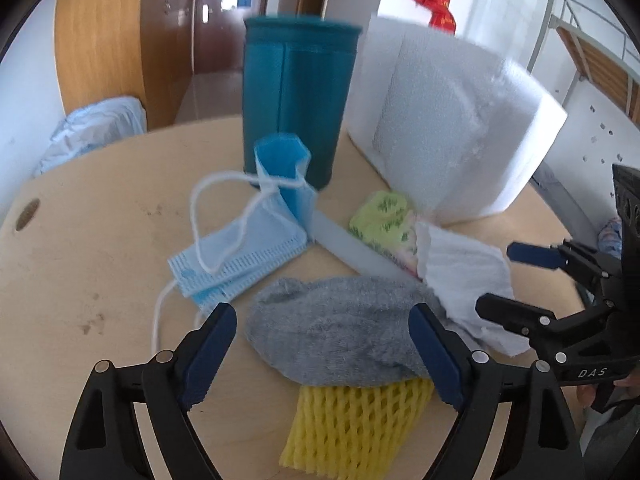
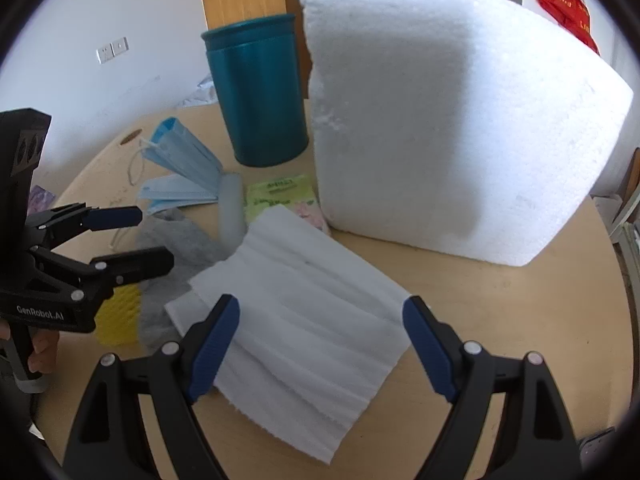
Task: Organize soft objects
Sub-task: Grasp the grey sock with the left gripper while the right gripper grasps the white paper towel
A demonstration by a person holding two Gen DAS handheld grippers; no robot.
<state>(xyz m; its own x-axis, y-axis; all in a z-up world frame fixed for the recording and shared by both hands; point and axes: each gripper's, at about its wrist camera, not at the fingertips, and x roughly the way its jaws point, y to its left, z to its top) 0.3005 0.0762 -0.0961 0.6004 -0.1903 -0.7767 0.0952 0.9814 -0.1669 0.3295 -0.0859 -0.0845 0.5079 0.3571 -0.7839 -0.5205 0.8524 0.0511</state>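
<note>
My left gripper (image 1: 322,320) stands open just above a grey sock (image 1: 332,332), whose near edge covers the top of a yellow foam net (image 1: 352,424); the pads flank the sock without squeezing it. My right gripper (image 2: 322,308) is open too, low over a white foam sheet (image 2: 304,320) that lies flat between its fingers. Each gripper shows in the other's view: the right gripper (image 1: 496,276) open by the white sheet (image 1: 468,272), the left gripper (image 2: 154,236) open over the sock (image 2: 188,240). Several blue face masks (image 1: 240,248) lie left of the sock.
A teal canister (image 1: 296,96) and a large white foam block (image 2: 452,120) stand at the back of the round wooden table (image 2: 500,320). A green tissue pack (image 1: 380,212) and a pale foam strip (image 1: 352,248) lie before them. A hand holds the left gripper's handle.
</note>
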